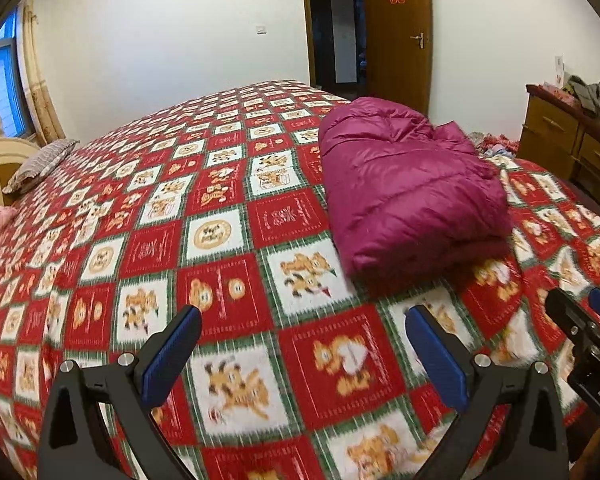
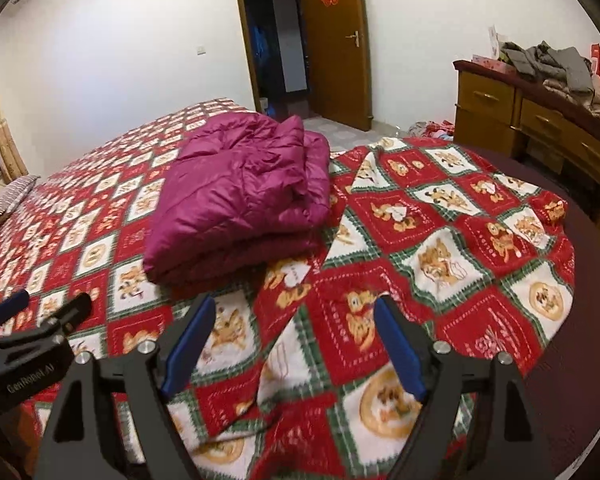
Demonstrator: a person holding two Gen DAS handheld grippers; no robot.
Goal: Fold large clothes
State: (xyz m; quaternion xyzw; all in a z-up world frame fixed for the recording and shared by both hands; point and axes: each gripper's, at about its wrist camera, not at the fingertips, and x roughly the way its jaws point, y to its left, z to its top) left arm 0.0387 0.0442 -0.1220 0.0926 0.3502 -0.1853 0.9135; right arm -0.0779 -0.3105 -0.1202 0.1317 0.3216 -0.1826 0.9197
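While 2 hand-held grippers gape, 1 folded jacket (image 1: 408,188) tops 1 bedspread (image 1: 220,240).

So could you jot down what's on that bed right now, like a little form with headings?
garment: puffy magenta quilted jacket, folded into a bundle
surface: red, white and green checked bear-print bedspread
left tongs: open, holding nothing, short of the jacket
right tongs: open, holding nothing, above the bedspread
beside the bed: wooden dresser piled with grey clothes
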